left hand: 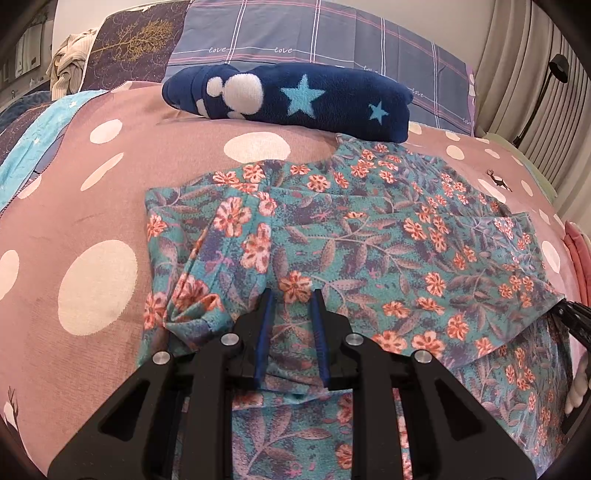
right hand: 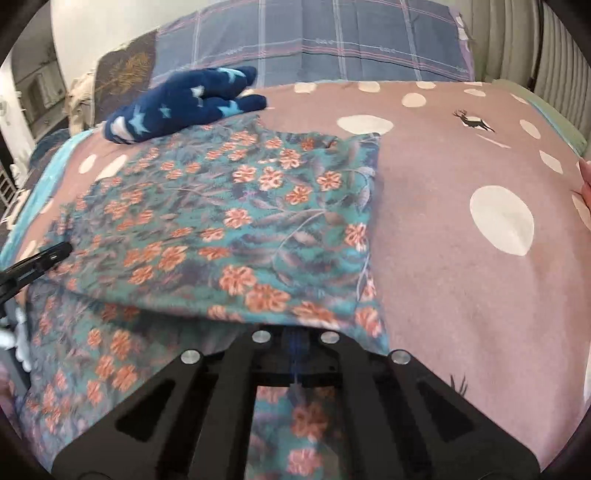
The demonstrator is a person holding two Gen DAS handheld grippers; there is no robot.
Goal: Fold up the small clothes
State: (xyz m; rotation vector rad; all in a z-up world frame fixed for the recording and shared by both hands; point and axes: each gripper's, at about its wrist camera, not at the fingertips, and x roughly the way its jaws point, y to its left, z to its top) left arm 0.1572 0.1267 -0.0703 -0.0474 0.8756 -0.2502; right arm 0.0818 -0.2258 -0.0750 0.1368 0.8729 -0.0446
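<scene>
Bed [left hand: 110, 155]: pink polka-dot cover; floral garment [left hand: 369, 236] spread on it, navy star fleece [left hand: 295, 99] beyond. Left gripper [left hand: 291, 295] jaws parted over fabric; right gripper [right hand: 295, 334] jaws closed on floral garment.

teal garment [left hand: 369, 236] with orange-pink flowers and purple leaves; dusty-pink bedspread [left hand: 110, 192] with cream dots; navy fleece [left hand: 295, 99] with light-blue stars; grey-blue plaid pillow [left hand: 314, 33].

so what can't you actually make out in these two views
- Right gripper fingertips: right wrist view, covered by the floral garment fold.
- Garment's near hem: both views, cut off by the bottom edge and gripper bodies.
- Garment's type: folds hide its shape.
- Navy star fleece: its far side is hidden by its own bulk.
</scene>
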